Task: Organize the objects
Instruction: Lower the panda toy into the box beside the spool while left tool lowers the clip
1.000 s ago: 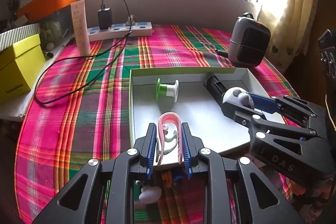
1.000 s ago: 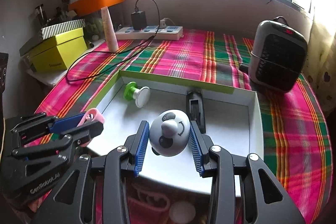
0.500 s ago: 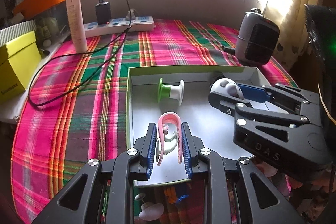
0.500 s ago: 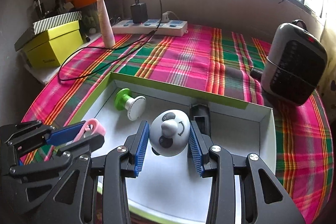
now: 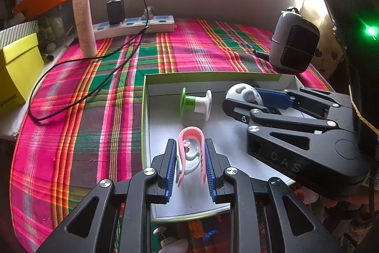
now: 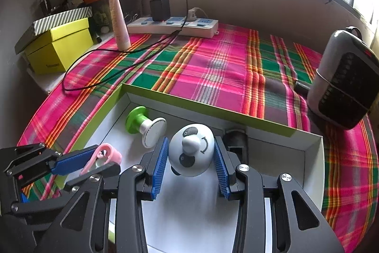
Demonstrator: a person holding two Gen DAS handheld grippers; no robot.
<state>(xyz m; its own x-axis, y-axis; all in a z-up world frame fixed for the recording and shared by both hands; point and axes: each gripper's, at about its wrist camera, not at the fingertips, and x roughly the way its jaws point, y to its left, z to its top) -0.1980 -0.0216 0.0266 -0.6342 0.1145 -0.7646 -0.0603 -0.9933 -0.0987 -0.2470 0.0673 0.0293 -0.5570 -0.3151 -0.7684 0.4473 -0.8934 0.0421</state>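
Now that both grippers have carried forward over the tray [image 6: 315, 153], right gripper [image 6: 191, 158] fingers pinch the panda [image 6: 189, 149] above its floor, left gripper [image 5: 190, 158] fingers pinch the pink clip [image 5: 190, 146]. Both look ready for release.

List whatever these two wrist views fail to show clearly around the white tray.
- Black object at the tray's far wall: right wrist view, mostly behind the round panda-face toy held in the right gripper; identity unclear.
- Small items below the white tray: left wrist view, cut off by the bottom edge and left gripper.
- Pink U-shaped clip: its rear end sits between the pads.
- Window: overexposed in both views.
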